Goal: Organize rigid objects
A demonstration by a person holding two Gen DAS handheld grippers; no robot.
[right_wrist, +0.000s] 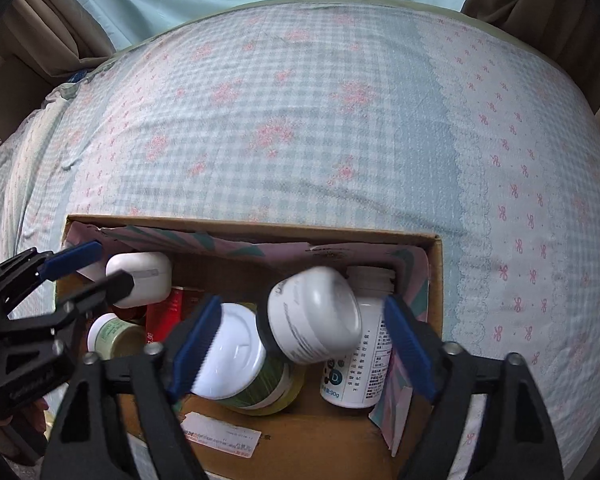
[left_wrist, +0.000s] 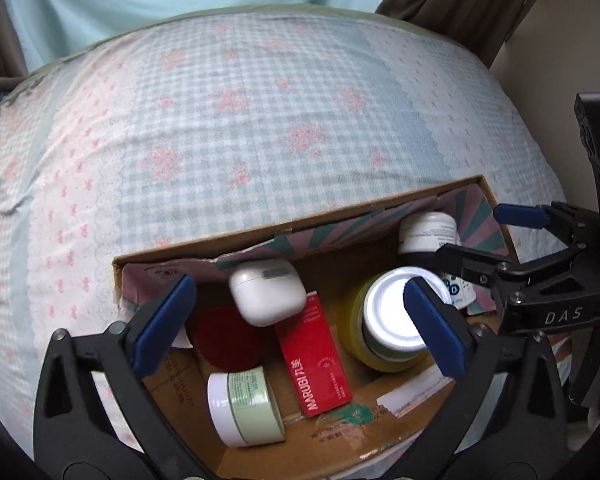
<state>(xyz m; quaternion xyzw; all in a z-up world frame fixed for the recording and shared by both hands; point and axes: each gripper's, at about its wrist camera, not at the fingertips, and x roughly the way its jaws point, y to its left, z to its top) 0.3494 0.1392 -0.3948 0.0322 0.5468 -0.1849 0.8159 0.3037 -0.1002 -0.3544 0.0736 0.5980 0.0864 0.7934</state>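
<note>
The right gripper (right_wrist: 300,336) is hanging wide open over the cardboard box (right_wrist: 252,228), gripping nothing, with a blurred white jar (right_wrist: 314,316) sitting between its fingers. The left gripper (left_wrist: 296,320) is likewise gaping empty above the white earbud case (left_wrist: 266,292) and red box (left_wrist: 318,360).

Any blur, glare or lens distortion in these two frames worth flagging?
Left wrist view: the white lid of the yellow-green jar is blown out by glare, the earbud case is slightly smeared, and the bedspread bulges from fisheye. Right wrist view: the white bottle between the open fingers is motion-blurred, while the cardboard box stays sharp.
</note>
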